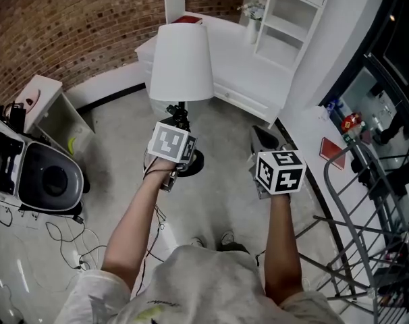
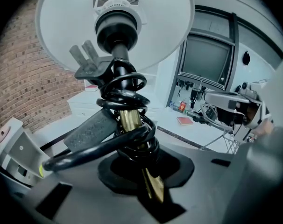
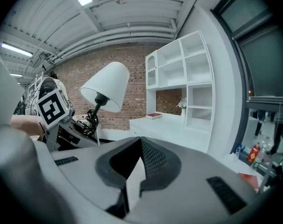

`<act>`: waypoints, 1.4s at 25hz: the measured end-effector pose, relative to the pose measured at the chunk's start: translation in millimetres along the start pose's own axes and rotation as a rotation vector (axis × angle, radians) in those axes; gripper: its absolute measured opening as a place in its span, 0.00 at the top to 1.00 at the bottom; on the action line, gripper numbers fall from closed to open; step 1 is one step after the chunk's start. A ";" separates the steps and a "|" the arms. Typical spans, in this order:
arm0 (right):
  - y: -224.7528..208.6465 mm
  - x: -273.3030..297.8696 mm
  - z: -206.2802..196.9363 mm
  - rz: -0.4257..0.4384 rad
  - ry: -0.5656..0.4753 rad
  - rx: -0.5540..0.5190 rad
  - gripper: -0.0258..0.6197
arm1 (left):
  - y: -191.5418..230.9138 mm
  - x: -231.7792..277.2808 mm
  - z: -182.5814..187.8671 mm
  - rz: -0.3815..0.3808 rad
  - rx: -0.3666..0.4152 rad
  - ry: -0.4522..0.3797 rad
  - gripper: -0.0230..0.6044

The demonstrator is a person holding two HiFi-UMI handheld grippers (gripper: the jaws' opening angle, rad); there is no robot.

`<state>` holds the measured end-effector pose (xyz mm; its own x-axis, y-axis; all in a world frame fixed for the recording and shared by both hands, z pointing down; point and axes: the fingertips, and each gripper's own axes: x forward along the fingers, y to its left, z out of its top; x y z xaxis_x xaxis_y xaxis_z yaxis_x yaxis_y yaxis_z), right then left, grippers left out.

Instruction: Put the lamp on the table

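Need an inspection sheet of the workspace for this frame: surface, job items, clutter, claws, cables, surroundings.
Surface: white table; red book and flower vase at its far end.
Job's things: lamp, white shade, brass stem, tilted, not on the table.
Clutter: small white cabinet, black round machine, metal rack.
Grippers: left claw shut on the lamp's stem; right claw shut, empty.
Cables: lamp cord coiled round the stem, plug sticking out near the shade; loose wires on the floor at left.
Surroundings: brick wall, white shelves, grey floor.
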<state>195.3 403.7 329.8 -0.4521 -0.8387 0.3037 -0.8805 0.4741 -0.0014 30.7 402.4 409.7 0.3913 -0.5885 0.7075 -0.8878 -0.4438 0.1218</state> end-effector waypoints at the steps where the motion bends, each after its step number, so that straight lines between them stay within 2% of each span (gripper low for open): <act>1: 0.6 2.4 1.9 0.006 0.005 -0.008 0.96 | 2.1 -0.2 2.6 0.001 0.001 0.001 0.83; 10: 0.1 19.8 -2.4 0.046 -0.014 -0.037 0.96 | 10.9 13.4 7.1 0.017 0.010 -0.003 0.83; 16: -12.1 48.9 -0.8 0.063 -0.012 -0.049 0.96 | 25.1 32.8 24.6 0.034 0.009 -0.006 0.83; 35: -141.8 162.7 23.2 0.083 0.012 0.012 0.96 | 44.7 148.0 139.7 0.053 -0.002 0.007 0.83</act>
<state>243.3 193.9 357.2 -0.5216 -0.7934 0.3137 -0.8419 0.5383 -0.0384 82.8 201.1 422.6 0.3420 -0.6063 0.7179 -0.9076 -0.4110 0.0853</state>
